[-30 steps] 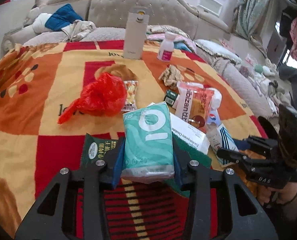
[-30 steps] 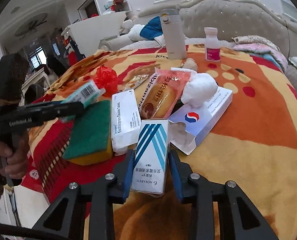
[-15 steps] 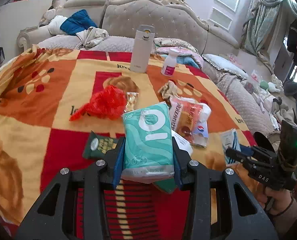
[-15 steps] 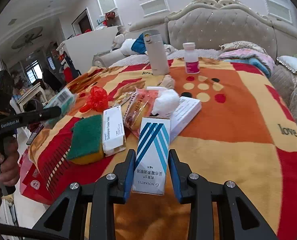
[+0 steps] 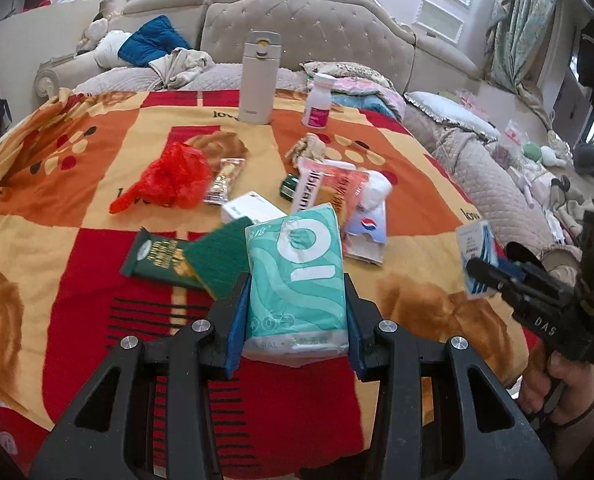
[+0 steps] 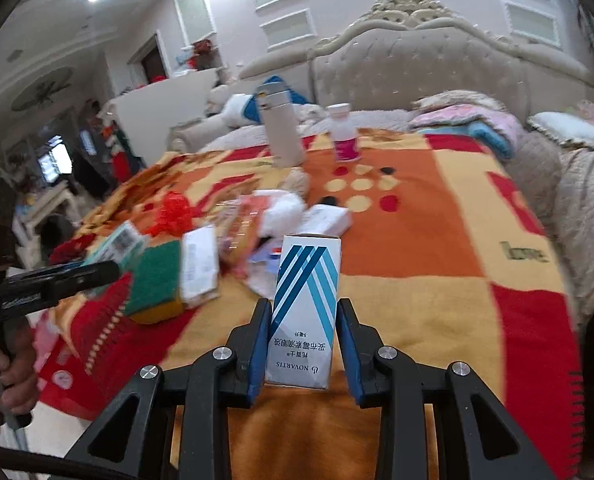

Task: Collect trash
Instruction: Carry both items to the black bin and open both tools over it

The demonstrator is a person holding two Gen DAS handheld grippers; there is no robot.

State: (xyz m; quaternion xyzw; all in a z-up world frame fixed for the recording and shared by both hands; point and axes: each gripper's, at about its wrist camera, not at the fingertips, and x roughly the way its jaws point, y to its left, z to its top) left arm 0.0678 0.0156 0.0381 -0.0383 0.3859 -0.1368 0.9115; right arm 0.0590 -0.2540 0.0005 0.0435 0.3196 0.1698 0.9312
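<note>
My left gripper (image 5: 295, 312) is shut on a teal tissue pack (image 5: 295, 276), held above the near part of the blanket. My right gripper (image 6: 304, 320) is shut on a white box with blue stripes (image 6: 305, 308); the same box (image 5: 477, 254) shows at the right edge of the left wrist view. On the blanket lie a red plastic bag (image 5: 169, 180), a snack wrapper (image 5: 223, 180), a dark green packet (image 5: 157, 256), a green sponge (image 5: 217, 258), a white medicine box (image 5: 253, 210), an orange snack packet (image 5: 333, 188) and a torn white carton (image 5: 367, 232).
A cream flask (image 5: 257, 78) and a white bottle with a pink label (image 5: 317, 100) stand at the blanket's far side. A tufted sofa (image 5: 317, 36) with cushions and clothes rises behind. A quilted seat (image 5: 489, 168) with clutter lies right. A hand (image 5: 553, 384) grips the right tool.
Both grippers have drawn back and risen from the pile, each carrying its item. The table's trash looks smaller and farther, and more of the near blanket edge shows.
</note>
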